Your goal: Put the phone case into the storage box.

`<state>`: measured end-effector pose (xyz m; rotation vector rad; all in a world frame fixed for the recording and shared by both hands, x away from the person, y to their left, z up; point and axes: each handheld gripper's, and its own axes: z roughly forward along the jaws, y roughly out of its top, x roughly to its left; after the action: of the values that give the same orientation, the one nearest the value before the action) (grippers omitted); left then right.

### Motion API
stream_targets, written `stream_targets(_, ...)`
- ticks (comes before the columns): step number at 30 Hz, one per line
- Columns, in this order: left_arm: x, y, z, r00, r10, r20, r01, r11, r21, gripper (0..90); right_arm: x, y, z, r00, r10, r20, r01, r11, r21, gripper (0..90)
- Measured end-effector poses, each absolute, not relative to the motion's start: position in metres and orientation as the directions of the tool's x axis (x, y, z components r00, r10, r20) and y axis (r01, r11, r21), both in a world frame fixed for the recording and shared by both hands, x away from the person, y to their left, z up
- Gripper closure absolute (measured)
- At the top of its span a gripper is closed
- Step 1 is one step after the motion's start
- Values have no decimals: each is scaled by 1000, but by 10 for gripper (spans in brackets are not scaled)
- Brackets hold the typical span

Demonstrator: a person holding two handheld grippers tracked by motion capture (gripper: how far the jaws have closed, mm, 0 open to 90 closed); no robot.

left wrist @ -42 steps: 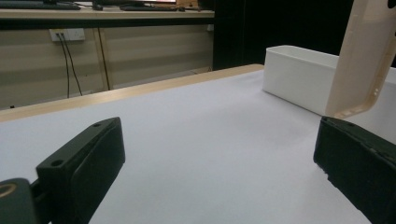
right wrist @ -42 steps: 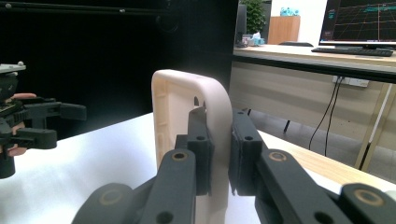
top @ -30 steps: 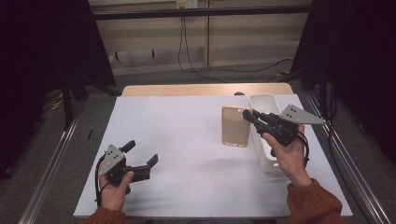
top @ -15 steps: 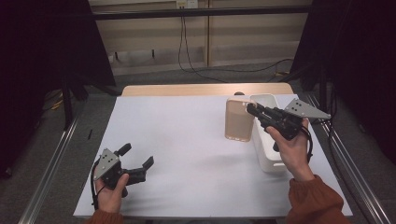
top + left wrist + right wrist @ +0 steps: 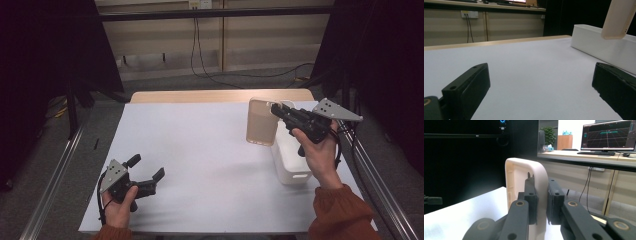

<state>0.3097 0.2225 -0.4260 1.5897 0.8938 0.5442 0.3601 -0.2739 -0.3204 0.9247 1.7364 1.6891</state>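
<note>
A pale beige rectangular lid hangs in the air on edge, by the left side of a white box at the table's right. My right gripper is shut on the lid's upper rim. In the right gripper view the two black pads clamp the curved lid wall from both sides. My left gripper lies low over the table's near left, open, nothing between its fingers. The left gripper view has its wide-apart gripper over bare white table, with the lid and box far off.
The white table sheet has a wooden strip along its far edge. Metal rails run along both sides of the table. Cables hang on the back wall. A desk with a monitor stands beyond the right gripper.
My right hand has carried the lid a little up and to the right, toward the white box. The left hand has stayed almost in place, open.
</note>
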Motion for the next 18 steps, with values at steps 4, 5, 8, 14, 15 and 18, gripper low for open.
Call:
stream_targets(4, 309, 222, -425, 598, 792, -118, 244, -40, 969, 18, 362, -278, -315, -612, 787, 74, 91, -22, 996, 809)
stream_targets(5, 309, 222, -425, 599, 793, -113, 238, -42, 970, 18, 362, -279, -314, -611, 788, 75, 90, -24, 996, 809)
stream_targets(8, 308, 222, -424, 604, 788, -119, 245, -41, 969, 17, 363, -282, -311, -608, 791, 63, 83, -16, 996, 809)
stream_targets(14, 307, 221, -424, 600, 792, -108, 239, -49, 970, 17, 365, -288, -306, -597, 800, 65, 80, -21, 997, 809)
stream_targets(15, 307, 221, -424, 600, 793, -107, 240, -51, 970, 17, 366, -289, -305, -597, 800, 63, 79, -19, 997, 809)
stream_targets(18, 307, 221, -424, 599, 793, -110, 242, -48, 969, 17, 366, -293, -302, -589, 806, 61, 77, -20, 997, 809)
